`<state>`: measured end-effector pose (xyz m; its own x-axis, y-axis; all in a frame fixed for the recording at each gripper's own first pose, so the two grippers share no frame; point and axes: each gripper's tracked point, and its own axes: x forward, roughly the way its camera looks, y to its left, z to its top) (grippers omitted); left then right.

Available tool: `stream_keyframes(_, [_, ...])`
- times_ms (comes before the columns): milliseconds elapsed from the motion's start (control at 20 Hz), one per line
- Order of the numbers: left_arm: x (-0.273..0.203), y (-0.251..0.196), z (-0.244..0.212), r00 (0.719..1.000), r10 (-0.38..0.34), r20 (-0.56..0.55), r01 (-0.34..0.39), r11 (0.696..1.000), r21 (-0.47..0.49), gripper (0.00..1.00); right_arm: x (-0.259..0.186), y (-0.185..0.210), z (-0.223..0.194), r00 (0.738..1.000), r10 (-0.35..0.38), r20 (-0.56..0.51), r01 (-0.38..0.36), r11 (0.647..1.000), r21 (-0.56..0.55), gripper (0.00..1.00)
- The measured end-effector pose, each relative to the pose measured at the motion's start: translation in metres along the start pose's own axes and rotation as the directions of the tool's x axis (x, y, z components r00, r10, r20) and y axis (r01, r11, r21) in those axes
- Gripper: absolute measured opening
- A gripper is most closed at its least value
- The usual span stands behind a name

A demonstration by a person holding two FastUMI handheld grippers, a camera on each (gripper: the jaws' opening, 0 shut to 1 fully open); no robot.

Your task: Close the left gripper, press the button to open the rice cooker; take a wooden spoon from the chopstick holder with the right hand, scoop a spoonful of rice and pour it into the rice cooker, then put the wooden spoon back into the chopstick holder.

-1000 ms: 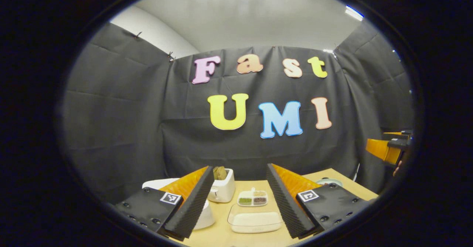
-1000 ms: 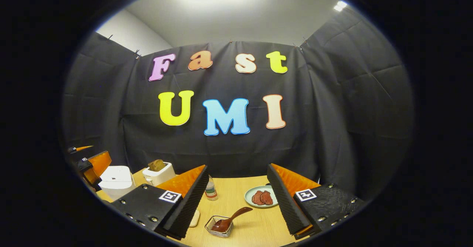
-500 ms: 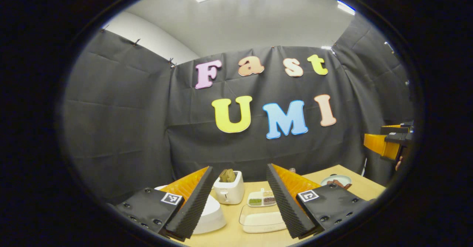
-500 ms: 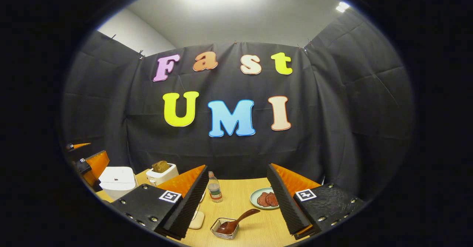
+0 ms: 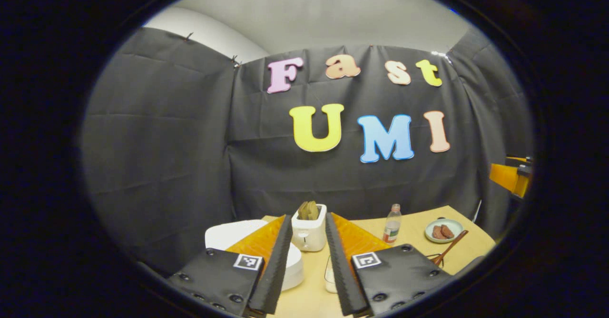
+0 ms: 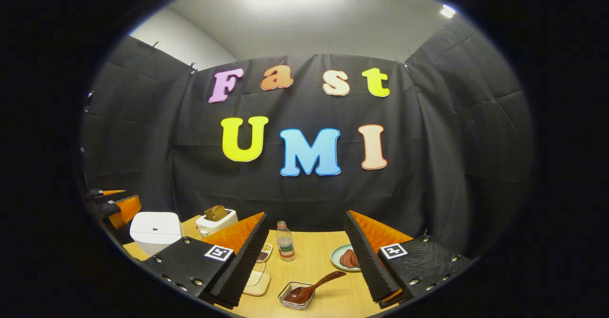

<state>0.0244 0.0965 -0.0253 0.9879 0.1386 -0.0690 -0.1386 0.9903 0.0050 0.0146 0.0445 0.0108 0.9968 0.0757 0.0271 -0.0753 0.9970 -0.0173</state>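
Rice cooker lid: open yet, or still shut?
Shut: in the right gripper view the rice cooker shows its flat lid down on the body. The left gripper hasn't touched it.

Staged recording booth, black cloth walls [image 6: 452, 132], wooden table [image 6: 309, 261] laid with toaster [image 5: 309, 232], rice cooker [image 6: 154, 230]

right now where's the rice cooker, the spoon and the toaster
rice cooker [image 6: 153, 227]: right gripper view, on its closed lid
spoon [image 6: 318, 283]: right gripper view, on its handle above the wire holder
toaster [image 5: 308, 234]: left gripper view, on its front face
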Motion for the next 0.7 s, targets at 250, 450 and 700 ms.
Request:
stream_keyframes(250, [0.045,0.055,-0.039,0.984,0.040,-0.171,-0.042,0.999,-0.008,0.08,-0.001,-0.010,-0.006,1.000,-0.026,-0.018,0.026,1.000,0.004,0.96])
stream_keyframes(450, [0.086,0.078,-0.081,0.943,-0.023,-0.333,-0.009,0.995,-0.096,0.09,-0.003,-0.019,-0.013,0.998,-0.044,-0.042,0.045,0.999,0.025,0.97])
stream_keyframes(700, [0.130,0.119,-0.122,0.889,0.013,-0.458,-0.073,0.991,-0.113,0.09,-0.007,-0.043,-0.021,0.992,-0.103,-0.069,0.104,0.994,0.018,0.96])
